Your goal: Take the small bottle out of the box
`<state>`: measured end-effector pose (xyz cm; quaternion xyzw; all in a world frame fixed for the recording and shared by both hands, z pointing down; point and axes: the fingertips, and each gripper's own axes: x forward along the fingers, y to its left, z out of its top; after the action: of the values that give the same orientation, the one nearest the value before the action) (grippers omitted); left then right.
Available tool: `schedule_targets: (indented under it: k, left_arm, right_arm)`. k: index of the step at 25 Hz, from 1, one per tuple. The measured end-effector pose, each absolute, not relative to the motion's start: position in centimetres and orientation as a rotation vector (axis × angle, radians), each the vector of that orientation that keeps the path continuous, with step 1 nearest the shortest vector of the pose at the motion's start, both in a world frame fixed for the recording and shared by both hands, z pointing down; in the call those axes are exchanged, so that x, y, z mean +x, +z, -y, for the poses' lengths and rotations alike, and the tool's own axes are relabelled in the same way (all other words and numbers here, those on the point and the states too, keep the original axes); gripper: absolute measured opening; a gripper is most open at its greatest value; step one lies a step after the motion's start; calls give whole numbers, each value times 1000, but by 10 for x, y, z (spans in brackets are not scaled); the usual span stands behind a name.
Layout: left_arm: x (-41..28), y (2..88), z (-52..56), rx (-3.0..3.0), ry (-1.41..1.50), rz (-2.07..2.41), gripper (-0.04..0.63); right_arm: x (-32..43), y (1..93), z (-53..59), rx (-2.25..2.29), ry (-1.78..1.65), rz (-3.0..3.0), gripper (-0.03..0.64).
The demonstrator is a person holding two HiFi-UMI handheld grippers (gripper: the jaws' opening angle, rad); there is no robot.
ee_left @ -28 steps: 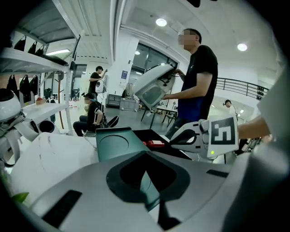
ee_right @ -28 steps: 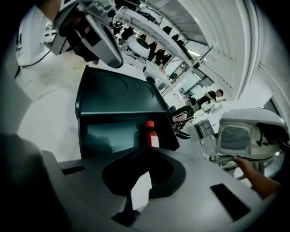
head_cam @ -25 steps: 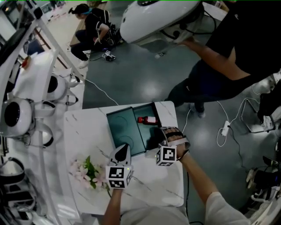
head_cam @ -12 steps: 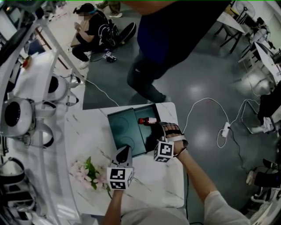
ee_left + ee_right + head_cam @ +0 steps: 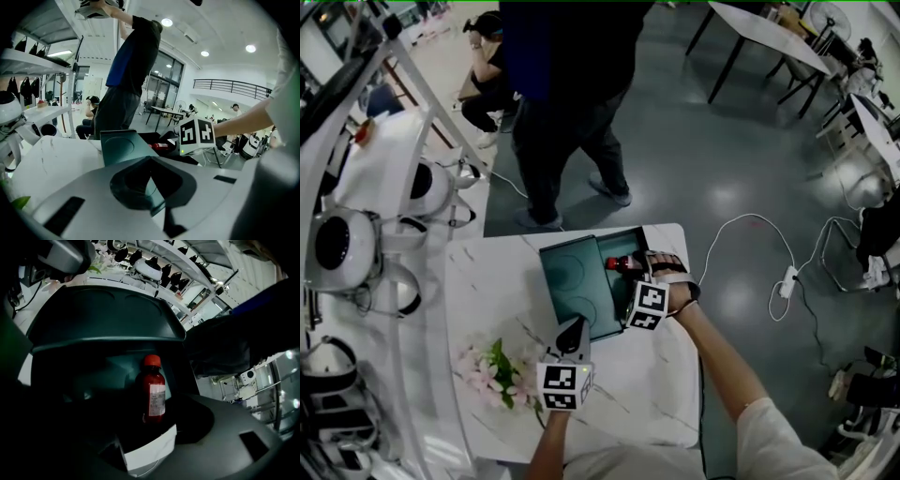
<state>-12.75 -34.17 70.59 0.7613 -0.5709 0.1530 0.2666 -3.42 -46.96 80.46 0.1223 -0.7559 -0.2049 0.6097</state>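
Observation:
A dark green box (image 5: pixel 623 240) stands on the white marble table (image 5: pixel 497 272), its lid (image 5: pixel 572 281) folded open to the left. Inside lies the small red bottle (image 5: pixel 623 265), red cap pointing left. My right gripper (image 5: pixel 640 275) reaches down into the box right beside it. Its jaws have just been opening and stand open. In the right gripper view the bottle (image 5: pixel 152 392) sits just ahead of the gripper (image 5: pixel 146 430), untouched by the white pad (image 5: pixel 150 448). My left gripper (image 5: pixel 573 335) is shut on the lid's near edge (image 5: pixel 151 190).
A bunch of pink flowers (image 5: pixel 502 370) lies at the table's near left. A person (image 5: pixel 562 112) stands right at the table's far edge. White machine parts (image 5: pixel 356 244) fill the rack on the left. Cables (image 5: pixel 750 234) trail over the floor on the right.
My right gripper has moved farther into the box and lower, up to the bottle. A person has walked across to the table's far edge. The left gripper has stayed put.

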Motion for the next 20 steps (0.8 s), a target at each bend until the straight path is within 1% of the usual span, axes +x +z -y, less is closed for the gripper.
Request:
schedule_targets:
  k: [2,4,7,15,20]
  left_arm:
    - [-129,705,342,2052,412,1546,18]
    - [-132,705,344,2051,411,1550,18]
    - [-134,707,344,2049,410,1552,18]
    - [-128,713,342,2044,407,1546,18]
    - [-125,712,342,2044,400,1542,18]
  right_arm:
    - [-35,806,472,266,-433,1748,281]
    - [-37,807,475,241,-397,1749,299]
    - [-39,810,476,194,-323,1766,296]
    - [-37,815,472,135,-209,1767,239]
    - [-37,817,471,114,-198,1754,231]
